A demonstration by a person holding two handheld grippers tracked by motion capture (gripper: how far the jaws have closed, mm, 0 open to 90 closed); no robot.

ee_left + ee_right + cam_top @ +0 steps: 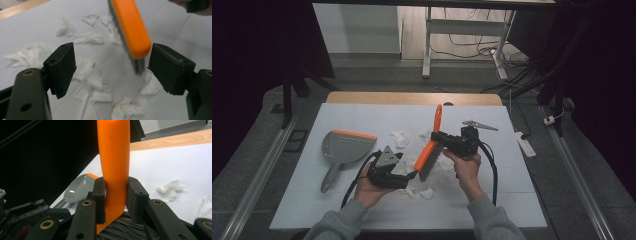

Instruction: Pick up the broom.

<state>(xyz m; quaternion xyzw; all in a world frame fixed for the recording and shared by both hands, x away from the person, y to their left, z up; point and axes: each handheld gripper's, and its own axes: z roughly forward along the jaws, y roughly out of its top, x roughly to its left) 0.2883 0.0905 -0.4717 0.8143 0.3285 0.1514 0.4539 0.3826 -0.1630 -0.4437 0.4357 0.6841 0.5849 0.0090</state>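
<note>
High view, brush: a smooth orange plastic hand brush with dark bristles [430, 150] is held tilted over the middle of the white worktop [312, 200], its tapered handle pointing toward the far edge.
High view, right tongs: the right tongs [443, 138] clamp the brush handle just above the bristle block.
High view, left tongs: the left tongs [412, 175] sit low near the brush's bristle end, among crumpled white tissue scraps [400, 138].
High view, dustpan: a flat grey plastic dustpan with an orange lip [343, 148] lies toward the left edge, well apart from the scraps.
Left gripper view, tongs: the blocky matte black jaws stand wide apart, gripping nothing.
Left gripper view, brush: the rounded orange end of the brush [130, 27] hangs between them, blurred, bristles underneath.
Left gripper view, scraps: soft wrinkled tissue scraps [87, 37] are scattered across the worktop.
Right gripper view, tongs: the two black pads [99, 195] are closed tightly on the glossy orange handle [114, 152].
Right gripper view, dustpan: the grey dustpan [77, 190] lies beyond, at the worktop's edge.
</note>
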